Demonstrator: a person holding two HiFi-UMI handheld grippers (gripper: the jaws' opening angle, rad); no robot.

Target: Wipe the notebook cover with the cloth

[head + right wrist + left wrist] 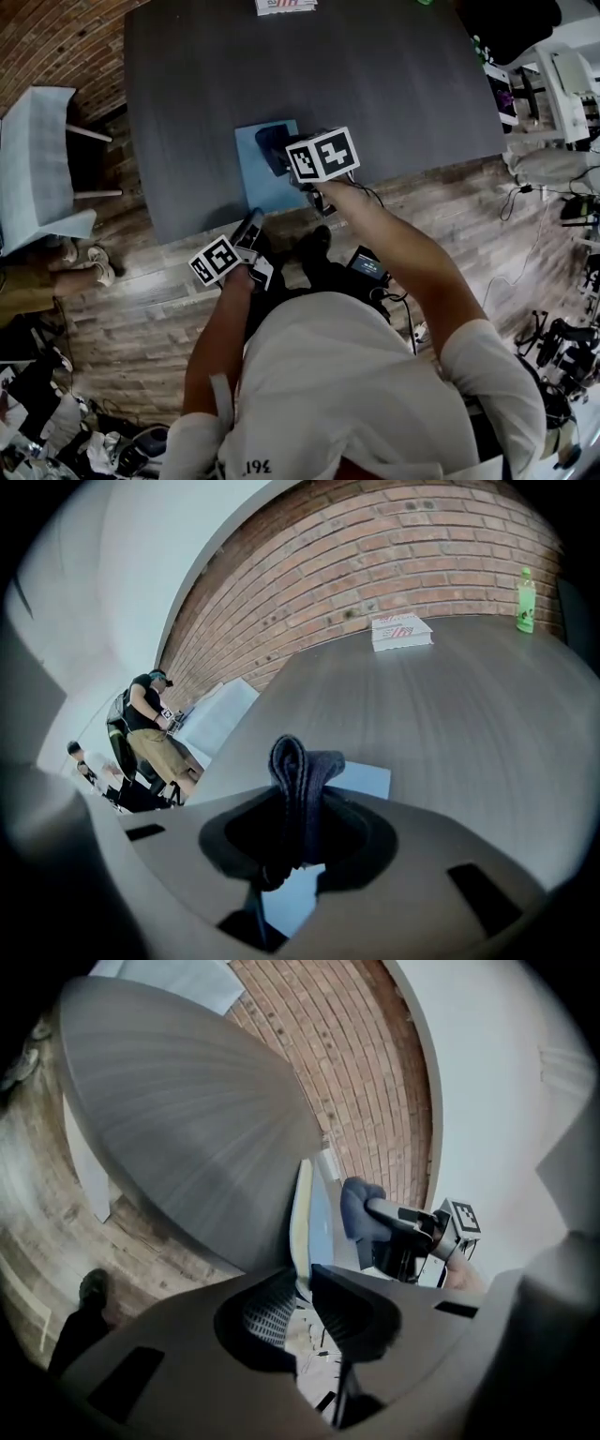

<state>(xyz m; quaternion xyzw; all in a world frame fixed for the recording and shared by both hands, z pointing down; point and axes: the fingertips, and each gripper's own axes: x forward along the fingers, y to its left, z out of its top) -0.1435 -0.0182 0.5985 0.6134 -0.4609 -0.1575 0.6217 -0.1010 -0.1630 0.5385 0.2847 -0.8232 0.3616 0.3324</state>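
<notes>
A light blue notebook [265, 187] lies near the front edge of the dark grey table [375, 84]. A dark blue cloth [274, 145] rests on the notebook's far part. My right gripper [289, 159] is shut on the cloth; in the right gripper view the folded cloth [300, 771] stands up between the jaws of the right gripper [298, 850], over the notebook [367, 780]. My left gripper [251, 221] sits at the notebook's near edge. In the left gripper view the notebook's thin edge [304, 1213] runs in between the nearly closed jaws of the left gripper [302, 1293], which pinch it.
A white printed box [286, 6] lies at the table's far edge, and a green bottle [526, 600] stands at the far right. A white chair [37, 169] is left of the table, with a seated person [47, 277] beside it. Cables and gear [562, 347] litter the floor at right.
</notes>
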